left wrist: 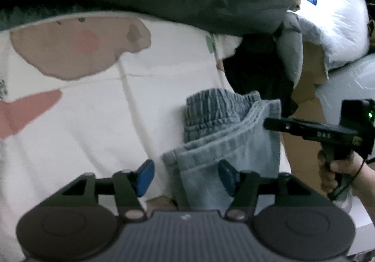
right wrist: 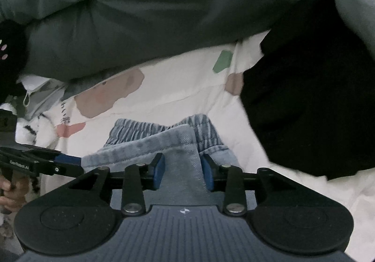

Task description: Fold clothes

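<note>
Denim shorts [left wrist: 225, 144] lie folded on the white printed sheet [left wrist: 70, 133], waistband away from both grippers. Left gripper [left wrist: 185, 177] jaws apart, hem edge between, pads not pressing; right gripper [right wrist: 182, 171] jaws apart w/ folded layer between, apparently let go. Step: release after 1 fold, I'd judge. Next: re-grip for 2nd fold.

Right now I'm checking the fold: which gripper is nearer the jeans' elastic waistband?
Right. The right gripper straddles the folded denim just below the waistband; the left gripper sits lower, at the fold's side edge.
</note>
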### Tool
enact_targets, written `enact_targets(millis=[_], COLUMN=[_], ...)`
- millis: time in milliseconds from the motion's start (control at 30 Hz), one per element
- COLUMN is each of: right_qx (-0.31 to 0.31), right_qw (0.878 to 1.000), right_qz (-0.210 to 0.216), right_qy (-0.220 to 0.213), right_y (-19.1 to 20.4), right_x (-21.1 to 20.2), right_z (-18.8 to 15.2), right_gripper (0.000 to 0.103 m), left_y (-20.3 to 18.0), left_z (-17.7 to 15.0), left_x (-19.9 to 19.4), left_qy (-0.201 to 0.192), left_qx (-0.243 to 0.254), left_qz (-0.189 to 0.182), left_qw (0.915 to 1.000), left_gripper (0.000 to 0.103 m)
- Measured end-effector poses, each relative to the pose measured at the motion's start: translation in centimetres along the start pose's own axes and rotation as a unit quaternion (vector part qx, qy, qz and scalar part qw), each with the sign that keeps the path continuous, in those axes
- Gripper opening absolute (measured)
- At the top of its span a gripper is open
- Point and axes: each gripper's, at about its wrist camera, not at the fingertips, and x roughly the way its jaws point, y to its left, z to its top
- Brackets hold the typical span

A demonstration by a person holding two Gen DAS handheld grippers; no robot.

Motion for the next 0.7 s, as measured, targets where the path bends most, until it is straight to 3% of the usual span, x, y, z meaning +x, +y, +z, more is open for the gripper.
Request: enact_targets(millis=[200,367,467,567,633,700], right_qx=[0.006,0.028,0.047,0.053,0.055,0.055], right_qw=[1.0,0.999,0.998,0.997,0.997,0.997], right_qz=[0.015,0.034,0.042,0.044,0.046,0.048], right_qy=[0.025,0.028,0.026,0.021,0.019,0.02], right_y=[-0.5,-1.5,-2.0,-2.2,-2.2,-2.3], right_x=[1.8,2.2,2.6,2.8,2.6,2.4], right_z=[0.1,0.1,0.0,-0.1,-0.2,-0.1], right_gripper=[0.046,0.047,0.048,0.048,0.046,0.041], left_y=[0.7,2.7,2.6,2.5,2.5,2.3], left_z=[0.0,-0.4,-0.7,-0.8,-0.8,-0.9], left_x=[2.0,2.9,3.4,3.5,3.2,2.4], left_qy=[0.002,0.003,-0.002,-0.006,-0.008,-0.012], left_qx=[-0.013,-0.084,-0.091,-0.096,-0.097,-0.092], left_qz=[-0.006,-0.057,-0.071,-0.08,-0.09,-0.086], left_qw=[0.9999,0.9949,0.9934,0.9922,0.9912,0.992], left_gripper=[0.079,0.086,0.086,0.081,0.068,0.063])
